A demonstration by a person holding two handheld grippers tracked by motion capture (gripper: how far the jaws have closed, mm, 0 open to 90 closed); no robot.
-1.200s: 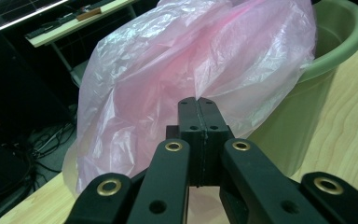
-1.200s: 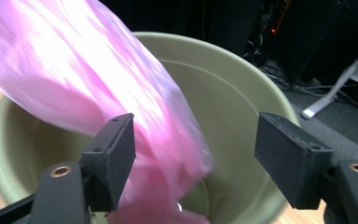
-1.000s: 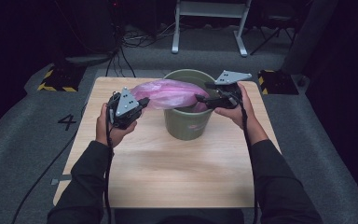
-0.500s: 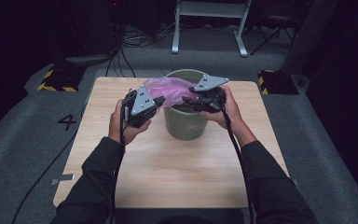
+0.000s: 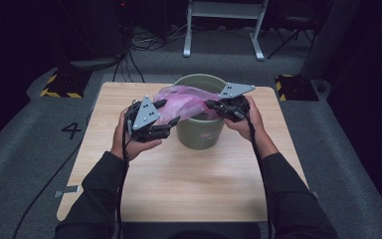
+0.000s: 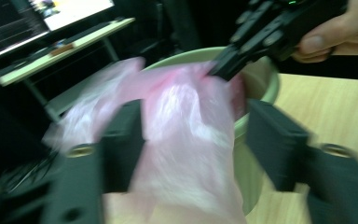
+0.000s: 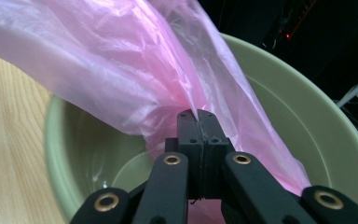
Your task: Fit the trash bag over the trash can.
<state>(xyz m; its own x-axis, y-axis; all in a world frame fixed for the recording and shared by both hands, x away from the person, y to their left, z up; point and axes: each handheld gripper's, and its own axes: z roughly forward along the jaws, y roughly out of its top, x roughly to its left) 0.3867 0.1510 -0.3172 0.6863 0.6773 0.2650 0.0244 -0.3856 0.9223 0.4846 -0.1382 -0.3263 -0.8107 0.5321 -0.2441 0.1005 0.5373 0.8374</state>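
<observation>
Pink bag (image 5: 186,102) draped over rim of green bucket (image 5: 199,134), stretched between both grippers above wooden surface (image 5: 189,184). Right gripper (image 7: 198,116) jaws just closed, pressed together, pinching bag edge over bucket mouth. Left gripper (image 6: 193,135) jaws just opened, spread wide; bag hangs between them, pads not pressing it.

In the high view the table (image 5: 189,184) fills the middle of the frame, and the bucket (image 5: 201,134) stands on it above centre. The bag (image 5: 184,102) lies across the bucket's rim, hanging out toward the left of the frame. The left gripper (image 5: 171,112) sits left of the bucket at the bag's outer end; the right gripper (image 5: 210,104) sits over the bucket's rim on the right. Behind the table, at top centre, a stand (image 5: 224,25) rests on the floor.
</observation>
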